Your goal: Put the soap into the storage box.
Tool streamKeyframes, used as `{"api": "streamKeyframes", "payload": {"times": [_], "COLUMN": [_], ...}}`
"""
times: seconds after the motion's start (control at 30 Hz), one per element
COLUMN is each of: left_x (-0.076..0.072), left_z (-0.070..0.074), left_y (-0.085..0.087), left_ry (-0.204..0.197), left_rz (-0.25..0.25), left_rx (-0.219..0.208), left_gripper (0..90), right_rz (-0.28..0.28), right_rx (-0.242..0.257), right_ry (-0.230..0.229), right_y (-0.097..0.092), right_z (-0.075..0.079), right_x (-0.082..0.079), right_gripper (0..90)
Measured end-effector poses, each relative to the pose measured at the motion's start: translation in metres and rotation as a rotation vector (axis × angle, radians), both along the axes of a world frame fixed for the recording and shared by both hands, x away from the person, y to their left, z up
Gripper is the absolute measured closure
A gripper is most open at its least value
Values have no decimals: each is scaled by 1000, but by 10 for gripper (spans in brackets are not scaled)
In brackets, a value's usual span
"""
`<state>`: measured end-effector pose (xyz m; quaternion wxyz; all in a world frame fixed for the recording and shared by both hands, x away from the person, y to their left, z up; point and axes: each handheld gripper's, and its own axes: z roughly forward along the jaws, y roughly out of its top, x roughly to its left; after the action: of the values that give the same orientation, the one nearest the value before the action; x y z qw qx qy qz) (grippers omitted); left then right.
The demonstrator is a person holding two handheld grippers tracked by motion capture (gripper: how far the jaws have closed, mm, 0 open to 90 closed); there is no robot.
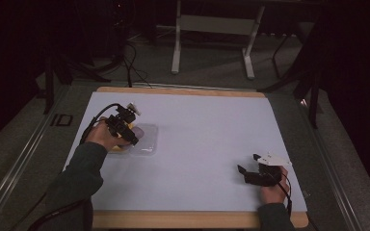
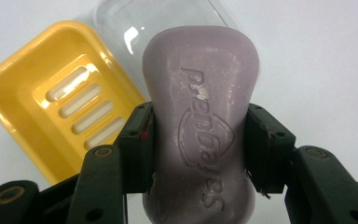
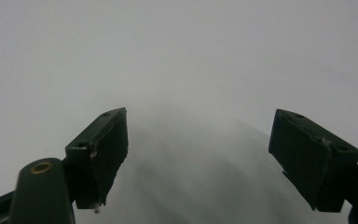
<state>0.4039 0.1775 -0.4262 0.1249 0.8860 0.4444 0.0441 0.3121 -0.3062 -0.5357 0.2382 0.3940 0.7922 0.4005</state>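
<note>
The left gripper clamps a purple soap bar at its waist (embossed face up); beyond its jaws, to the left, lies a yellow soap dish, a clear lid beside it; the right gripper gapes wide, holding nothing.

A lab or recording studio is showing here: black curtains are hanging around, cables are trailing over grey floor, beside a white-covered surface.
</note>
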Motion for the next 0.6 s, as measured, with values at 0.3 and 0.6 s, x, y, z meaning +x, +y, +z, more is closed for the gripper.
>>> {"api": "streamKeyframes", "payload": {"times": [0.3, 0.6], "left_x": [7, 15], "left_z": [-1, -6], "left_y": [1, 4], "left_ry": [-7, 4], "left_rz": [33, 62], "left_rx": [4, 5], "left_gripper": [499, 499], "right_rz": [1, 1], "right_rx": [-4, -5], "right_ry": [-1, -1], "right_y": [0, 0], "right_z": [0, 0], "right_x": [0, 0], "right_gripper": [194, 194]}}
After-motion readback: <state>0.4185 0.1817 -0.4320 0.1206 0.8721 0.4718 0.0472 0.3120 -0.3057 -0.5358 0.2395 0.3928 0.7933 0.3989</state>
